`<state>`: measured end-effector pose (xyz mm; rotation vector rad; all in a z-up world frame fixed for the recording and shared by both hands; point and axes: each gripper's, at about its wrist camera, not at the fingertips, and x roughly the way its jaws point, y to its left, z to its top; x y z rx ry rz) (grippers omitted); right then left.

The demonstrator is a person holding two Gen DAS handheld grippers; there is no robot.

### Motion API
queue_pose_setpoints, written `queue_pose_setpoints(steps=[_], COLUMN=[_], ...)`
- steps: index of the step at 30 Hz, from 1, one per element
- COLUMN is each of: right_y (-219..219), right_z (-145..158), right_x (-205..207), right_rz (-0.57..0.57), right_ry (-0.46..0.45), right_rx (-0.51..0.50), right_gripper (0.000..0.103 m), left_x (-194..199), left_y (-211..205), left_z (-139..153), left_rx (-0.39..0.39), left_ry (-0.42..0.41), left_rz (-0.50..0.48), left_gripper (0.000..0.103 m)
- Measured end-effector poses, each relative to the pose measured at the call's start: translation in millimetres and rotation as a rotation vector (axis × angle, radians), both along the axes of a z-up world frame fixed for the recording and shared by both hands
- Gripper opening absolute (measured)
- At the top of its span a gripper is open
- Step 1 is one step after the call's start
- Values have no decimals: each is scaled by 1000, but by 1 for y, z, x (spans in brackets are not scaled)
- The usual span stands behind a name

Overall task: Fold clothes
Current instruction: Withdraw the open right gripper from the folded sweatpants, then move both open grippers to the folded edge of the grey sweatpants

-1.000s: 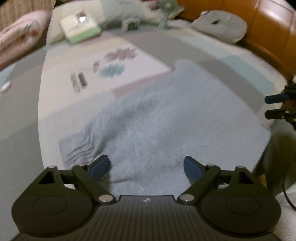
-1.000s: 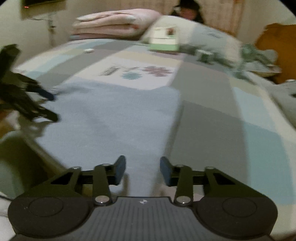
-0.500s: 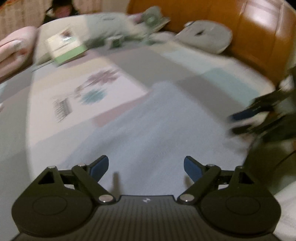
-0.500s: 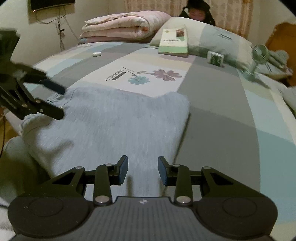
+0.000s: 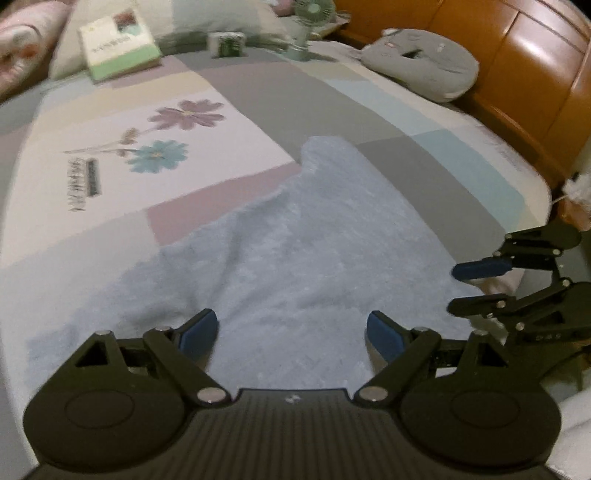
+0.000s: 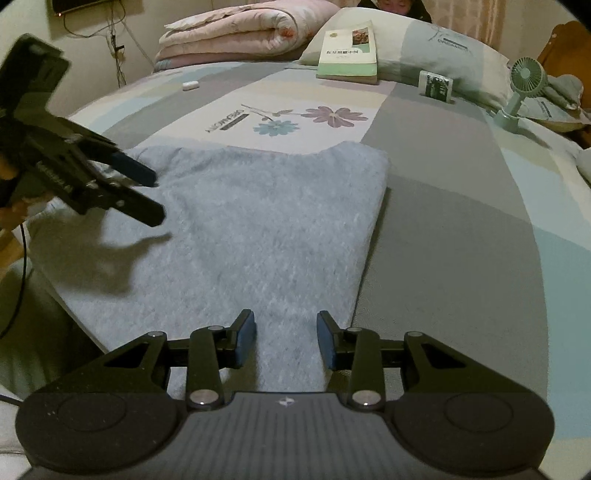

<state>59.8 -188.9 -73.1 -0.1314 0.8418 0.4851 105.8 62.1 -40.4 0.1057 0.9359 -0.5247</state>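
Note:
A pale blue fleece garment (image 6: 258, 221) lies spread flat on the patchwork bed sheet, its right edge straight and its near end reaching the bed's front edge. In the left wrist view the same garment (image 5: 295, 266) fills the middle, with a soft crease running up its left part. My left gripper (image 5: 291, 330) hovers open over the garment's near left part, nothing between its fingers. My right gripper (image 6: 286, 338) is open above the near right part of the garment, also holding nothing. Each gripper shows in the other's view: the right gripper (image 5: 476, 286) and the left gripper (image 6: 149, 195).
At the far end lie a book (image 6: 349, 51), a small box (image 6: 436, 85), a green desk fan (image 6: 524, 85), pillows and a folded pink quilt (image 6: 236, 35). A grey cushion (image 5: 421, 62) sits by the wooden headboard (image 5: 524, 66). A person sits behind the pillow.
Both grippers have shifted over the garment while staying open. The left wrist view swung and steadied, and the right gripper now shows closer at its right edge. The garment lies as before.

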Motion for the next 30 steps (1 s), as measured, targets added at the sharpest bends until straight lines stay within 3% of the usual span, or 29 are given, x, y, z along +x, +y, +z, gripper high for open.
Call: queue_pose_setpoints(steps=[4, 9, 15, 20, 26, 30], right_y=[-4, 7, 24, 15, 7, 14], right_z=[20, 39, 5, 20, 45, 38], right_x=[16, 68, 127, 106, 65, 48], right_rz=[1, 26, -28, -14, 13, 24], right_ry=[-17, -26, 116, 73, 15, 29], right_rx=[40, 55, 26, 32, 61, 101], right_gripper=[44, 49, 49, 57, 61, 64], left_x=[-35, -57, -59, -61, -66, -70], left_y=[-10, -20, -6, 6, 13, 17], left_z=[14, 6, 27, 45, 30, 20], left_rx=[-39, 18, 68, 109, 104, 99], left_ry=[-34, 27, 34, 40, 60, 74], left_rz=[-83, -99, -50, -9, 45, 81], left_gripper=[89, 90, 90, 90, 90, 90])
